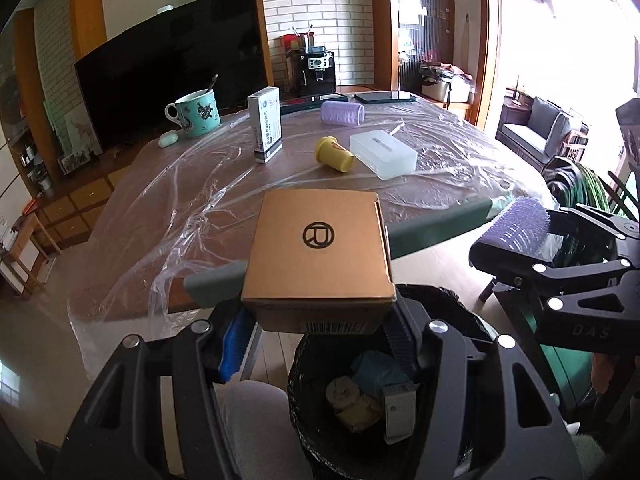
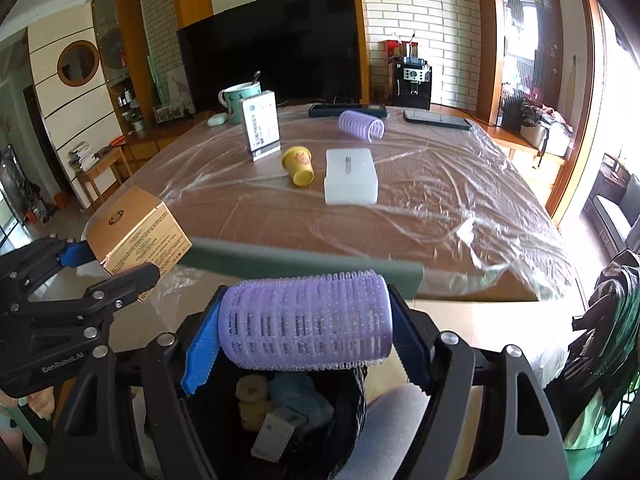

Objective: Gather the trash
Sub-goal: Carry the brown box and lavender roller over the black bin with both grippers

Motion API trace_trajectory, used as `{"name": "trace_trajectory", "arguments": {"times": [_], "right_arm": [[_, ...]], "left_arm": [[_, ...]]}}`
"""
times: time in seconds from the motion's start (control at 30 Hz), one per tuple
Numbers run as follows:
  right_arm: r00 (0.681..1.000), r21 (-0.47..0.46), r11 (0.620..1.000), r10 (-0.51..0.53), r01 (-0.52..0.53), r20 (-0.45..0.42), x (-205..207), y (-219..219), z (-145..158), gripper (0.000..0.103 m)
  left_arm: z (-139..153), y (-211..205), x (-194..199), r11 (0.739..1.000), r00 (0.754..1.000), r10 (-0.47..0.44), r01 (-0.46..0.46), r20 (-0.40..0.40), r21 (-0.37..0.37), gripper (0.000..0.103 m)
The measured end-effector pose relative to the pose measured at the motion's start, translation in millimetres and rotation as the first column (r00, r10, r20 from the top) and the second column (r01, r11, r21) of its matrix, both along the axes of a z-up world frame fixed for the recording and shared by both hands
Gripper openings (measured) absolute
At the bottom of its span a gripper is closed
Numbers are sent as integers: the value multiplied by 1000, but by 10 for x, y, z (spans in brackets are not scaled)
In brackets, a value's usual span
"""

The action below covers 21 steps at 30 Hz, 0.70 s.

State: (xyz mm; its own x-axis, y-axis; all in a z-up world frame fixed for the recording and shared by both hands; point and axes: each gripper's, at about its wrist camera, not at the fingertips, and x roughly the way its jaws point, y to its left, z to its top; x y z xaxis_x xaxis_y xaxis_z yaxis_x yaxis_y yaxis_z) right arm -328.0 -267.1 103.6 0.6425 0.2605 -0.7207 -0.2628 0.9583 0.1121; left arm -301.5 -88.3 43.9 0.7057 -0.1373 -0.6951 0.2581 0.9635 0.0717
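The left tool [image 1: 316,312] grips a brown cardboard box [image 1: 320,260] just above the black bin [image 1: 304,364], which sits off the near edge of the worktop [image 2: 400,208]. Beside it, the right tool [image 2: 304,336] clamps a purple hair roller [image 2: 304,320] over the same bin. This looks like the drop-off step: next, each tool should open so both pieces fall inside. A yellow cup [image 2: 298,166], white case [image 2: 351,176] and second roller [image 2: 362,124] lie on the worktop.

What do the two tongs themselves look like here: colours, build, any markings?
Both tongs are black linkage frames with silver rivets and blue ribbed pads. The left tongs carry white "GenRobot.AI" lettering; the right tongs show faint embossed "DAS". No cables or sleeves show.
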Motion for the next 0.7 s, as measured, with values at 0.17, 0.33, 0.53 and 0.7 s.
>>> {"name": "trace_trajectory", "arguments": {"times": [0.17, 0.33, 0.53, 0.7], "right_arm": [[1000, 0, 1000, 5, -5, -24, -112, -27, -80, 74], [999, 1, 1000, 14, -14, -50, -177, -34, -158, 74], [996, -6, 1000, 30, -31, -79, -222, 9, -263, 74], [994, -19, 999, 48, -50, -95, -233, 72, -330, 74]], "left_arm": [[-66, -56, -115, 999, 999, -42, 43, -17, 26, 59], [-169, -129, -207, 996, 996, -77, 79, -42, 48, 59], [-312, -153, -265, 991, 991, -108, 113, -76, 69, 59], [-420, -163, -266, 988, 987, -121, 130, -102, 83, 59]]}}
